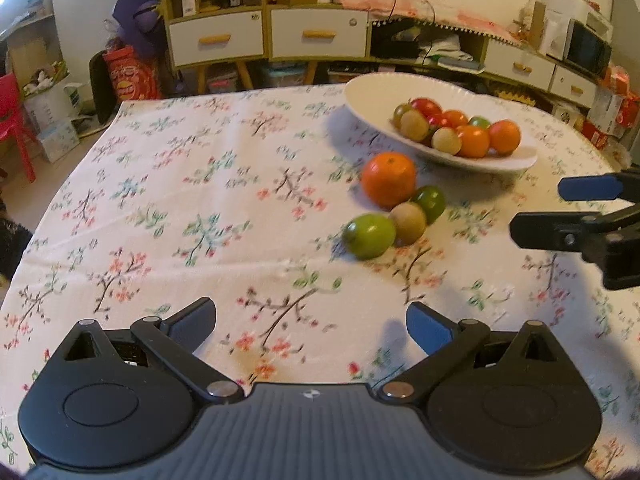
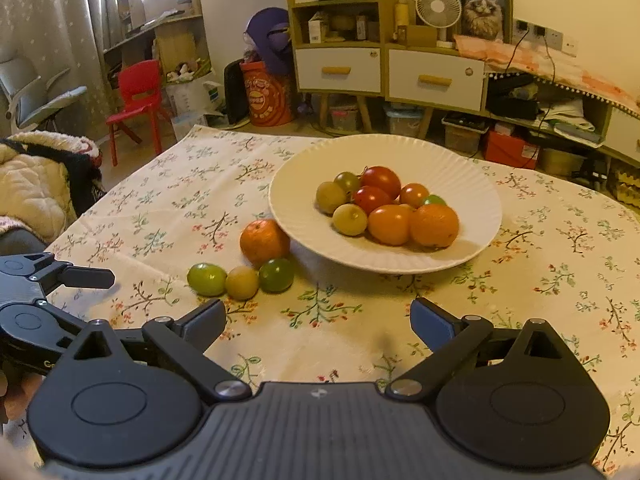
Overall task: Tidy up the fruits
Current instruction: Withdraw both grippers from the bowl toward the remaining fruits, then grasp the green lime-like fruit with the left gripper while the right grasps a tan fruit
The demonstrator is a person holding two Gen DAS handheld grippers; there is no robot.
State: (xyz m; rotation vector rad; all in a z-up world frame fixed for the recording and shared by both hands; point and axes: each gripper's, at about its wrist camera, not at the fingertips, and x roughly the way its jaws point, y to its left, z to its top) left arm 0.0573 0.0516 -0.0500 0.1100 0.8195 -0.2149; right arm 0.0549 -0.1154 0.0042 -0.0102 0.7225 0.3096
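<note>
We are at a table spread with a floral tablecloth (image 2: pixel 168 216), in a cluttered room with a yellow-framed cabinet with white drawers (image 2: pixel 384 68) along the far wall and a red plastic chair (image 2: pixel 138 100) off to one side.

Our left gripper (image 1: pixel 311 326) hangs over bare cloth with its jaws spread wide and nothing between them. Our right gripper (image 2: pixel 318 320) is likewise wide apart and empty, above the cloth just short of the loose fruit. Each shows in the other's view: the right one enters the left wrist view from the right edge, the left one sits at the left edge of the right wrist view.

Beyond the fingertips, four fruits lie loose on the cloth in a tight cluster: a large orange (image 2: pixel 265 242), and in front of it a row of three smaller ones, a light green fruit (image 2: pixel 207 279), a yellowish-brown fruit (image 2: pixel 242 282) and a darker green fruit (image 2: pixel 276 275). The three in the row touch one another, and the orange sits just beside the plate.

Farther out stands a white ribbed plate (image 2: pixel 460 168) holding a pile of small red, orange, yellowish and green fruits (image 2: pixel 390 208).
</note>
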